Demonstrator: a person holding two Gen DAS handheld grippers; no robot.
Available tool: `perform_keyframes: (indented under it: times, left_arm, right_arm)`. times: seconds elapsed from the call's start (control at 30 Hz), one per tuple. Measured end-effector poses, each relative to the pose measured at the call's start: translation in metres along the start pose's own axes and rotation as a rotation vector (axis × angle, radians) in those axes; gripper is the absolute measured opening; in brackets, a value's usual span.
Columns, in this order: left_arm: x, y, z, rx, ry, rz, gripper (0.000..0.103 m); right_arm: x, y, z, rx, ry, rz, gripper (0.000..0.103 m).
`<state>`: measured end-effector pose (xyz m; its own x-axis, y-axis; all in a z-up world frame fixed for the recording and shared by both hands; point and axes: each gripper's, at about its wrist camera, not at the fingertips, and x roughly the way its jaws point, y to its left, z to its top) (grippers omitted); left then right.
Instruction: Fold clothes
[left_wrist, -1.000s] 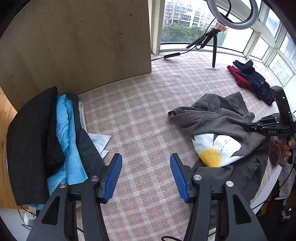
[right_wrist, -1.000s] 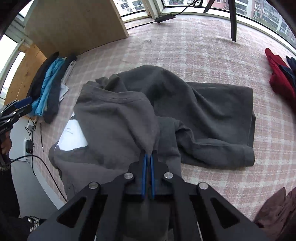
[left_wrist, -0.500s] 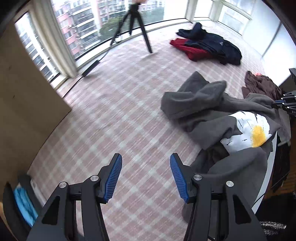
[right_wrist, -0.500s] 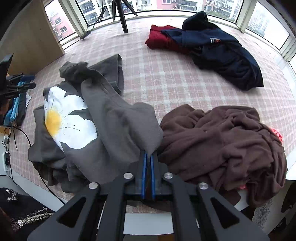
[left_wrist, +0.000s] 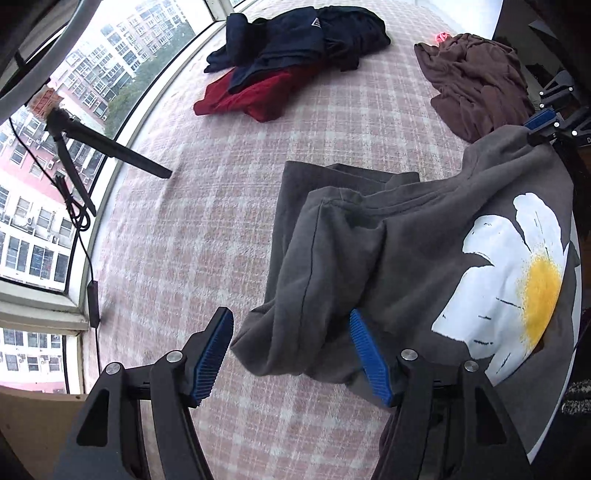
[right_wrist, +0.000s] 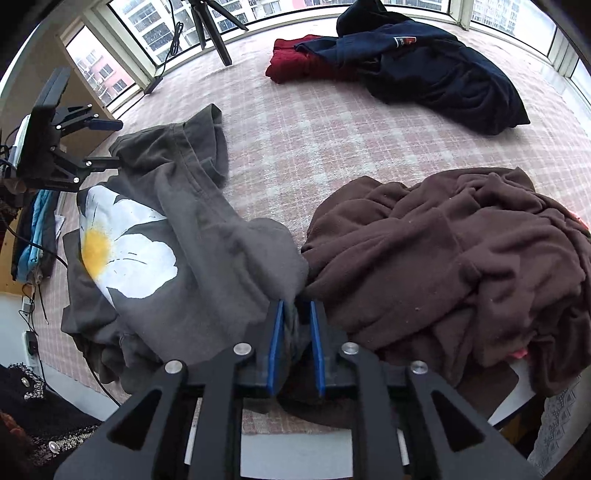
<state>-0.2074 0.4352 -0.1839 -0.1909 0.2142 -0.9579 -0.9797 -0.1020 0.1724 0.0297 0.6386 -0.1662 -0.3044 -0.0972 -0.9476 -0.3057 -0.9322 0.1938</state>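
Note:
A dark grey sweatshirt (left_wrist: 388, 254) with a white and yellow daisy print (left_wrist: 517, 280) lies crumpled on the pink checked surface (left_wrist: 207, 236). My left gripper (left_wrist: 291, 350) is open, with a bunched grey fold lying between its blue pads, not pinched. In the right wrist view the sweatshirt (right_wrist: 192, 236) lies at the left, and my right gripper (right_wrist: 296, 314) holds a grey edge between its blue pads, which stand slightly apart. The left gripper also shows in the right wrist view (right_wrist: 107, 142) at the sweatshirt's far corner.
A brown fleece garment (right_wrist: 443, 258) lies piled right of the sweatshirt. A navy garment (right_wrist: 424, 70) and a red one (right_wrist: 299, 66) lie near the windows. A tripod (right_wrist: 214, 33) stands at the back. Folded blue and black clothes (right_wrist: 33, 229) lie at the far left.
The left gripper swung from the folded stack and wooden panel toward the sweatshirt and now straddles a fold. The right gripper's pads have parted slightly around the grey edge.

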Motion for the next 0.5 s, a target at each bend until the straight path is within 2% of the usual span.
perform_keyframes:
  times: [0.03, 0.07, 0.1, 0.13, 0.2, 0.27, 0.37, 0.4, 0.5]
  left_arm:
    - [0.005, -0.002, 0.004, 0.006, 0.003, -0.011, 0.063]
    - [0.01, -0.004, 0.007, 0.008, 0.008, -0.02, 0.059]
    - [0.015, -0.003, 0.008, -0.003, 0.02, -0.023, 0.047]
    - [0.019, -0.002, 0.007, -0.021, 0.032, -0.024, 0.005]
    - [0.017, 0.008, 0.0, -0.099, 0.042, -0.024, 0.003]
    - [-0.005, 0.022, -0.019, -0.186, -0.013, -0.058, 0.003]
    - [-0.05, 0.035, -0.068, -0.322, -0.082, -0.072, 0.004]
    - [-0.063, 0.038, -0.085, -0.359, -0.098, -0.071, 0.004]
    - [-0.08, 0.032, -0.127, -0.408, -0.084, -0.026, 0.004]
  right_arm:
    - [0.0, 0.0, 0.0, -0.003, -0.001, 0.003, 0.015]
    - [-0.001, -0.001, 0.0, -0.007, -0.003, 0.004, 0.015]
    - [-0.001, -0.001, 0.0, -0.01, -0.003, 0.006, 0.015]
    - [-0.002, -0.001, 0.0, -0.011, -0.004, 0.008, 0.016]
    - [-0.005, -0.001, 0.001, -0.009, -0.006, 0.012, 0.02]
    - [-0.012, 0.002, 0.0, -0.015, -0.019, 0.022, 0.026]
    - [-0.024, 0.006, 0.004, -0.033, -0.058, 0.075, 0.03]
    - [-0.026, 0.007, 0.007, -0.037, -0.072, 0.096, 0.035]
    - [-0.023, 0.011, 0.024, -0.043, -0.106, 0.146, 0.038]
